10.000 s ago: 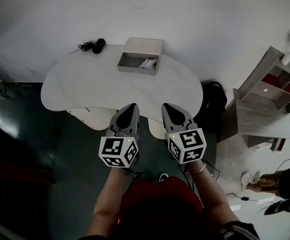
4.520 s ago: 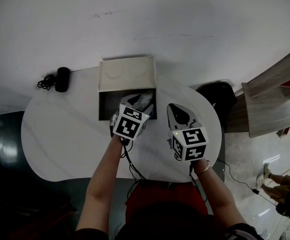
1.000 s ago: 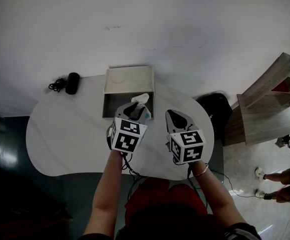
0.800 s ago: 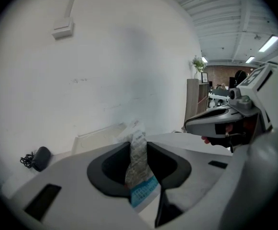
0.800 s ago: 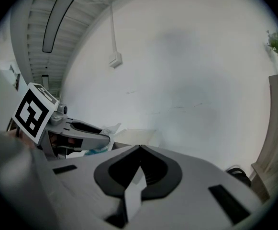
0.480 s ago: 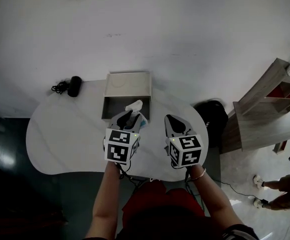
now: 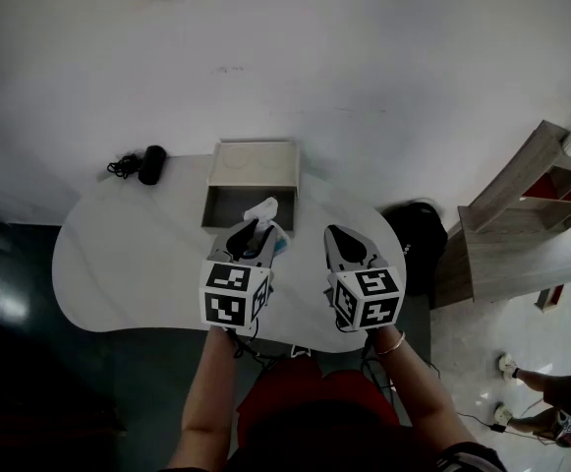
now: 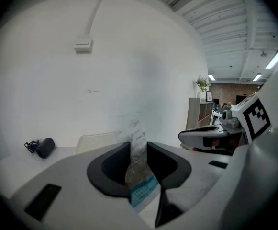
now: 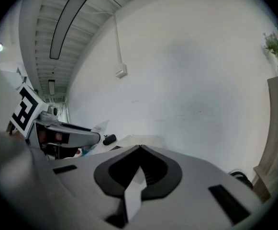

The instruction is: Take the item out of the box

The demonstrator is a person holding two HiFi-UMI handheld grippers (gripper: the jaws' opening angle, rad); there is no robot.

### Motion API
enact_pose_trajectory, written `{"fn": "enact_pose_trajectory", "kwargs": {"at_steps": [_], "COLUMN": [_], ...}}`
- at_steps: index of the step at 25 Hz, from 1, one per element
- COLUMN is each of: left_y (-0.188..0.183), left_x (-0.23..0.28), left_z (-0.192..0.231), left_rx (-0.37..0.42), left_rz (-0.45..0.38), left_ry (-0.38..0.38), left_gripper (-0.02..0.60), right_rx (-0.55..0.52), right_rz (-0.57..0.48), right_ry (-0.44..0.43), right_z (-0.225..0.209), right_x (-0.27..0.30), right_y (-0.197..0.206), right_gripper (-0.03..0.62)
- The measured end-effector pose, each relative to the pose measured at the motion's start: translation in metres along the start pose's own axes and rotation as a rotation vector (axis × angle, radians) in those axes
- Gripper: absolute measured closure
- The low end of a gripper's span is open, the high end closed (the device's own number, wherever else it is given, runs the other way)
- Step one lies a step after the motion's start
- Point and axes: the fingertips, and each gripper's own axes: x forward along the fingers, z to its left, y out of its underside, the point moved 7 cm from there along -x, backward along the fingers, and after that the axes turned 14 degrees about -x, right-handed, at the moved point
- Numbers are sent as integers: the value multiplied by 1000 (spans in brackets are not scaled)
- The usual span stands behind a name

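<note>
Standing upright in left gripper [image 8: 138, 146] jaws: crinkled translucent packet [image 8: 139, 174], teal band.

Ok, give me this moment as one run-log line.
left gripper: shut on packet | packet: held up near box front | right gripper: shut, empty | box: open on table

Print on the crinkly white-and-teal plastic packet [image 8: 138, 150] is way too blurry to read, and its middle is buried between the dark pads [image 8: 111, 166] of the left gripper [image 7: 259, 230]. That little black lump with a cord [image 7: 149, 164] at the far left edge of the white desk [image 7: 118, 254]? Too tiny to identify.
</note>
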Motion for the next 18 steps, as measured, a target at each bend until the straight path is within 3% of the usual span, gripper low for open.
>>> {"fn": "enact_pose_trajectory", "kwargs": {"at_steps": [18], "left_y": [16], "left_x": [-44], "left_z": [7], "left_rx": [-128], "left_rz": [-156], "left_ry": [-28], "left_gripper": [454], "right_rx": [-13], "right_rz": [-40], "right_ry": [-14], "right_z": [13], "right_x": [-14], "right_y": [-7], "right_gripper": [579]}}
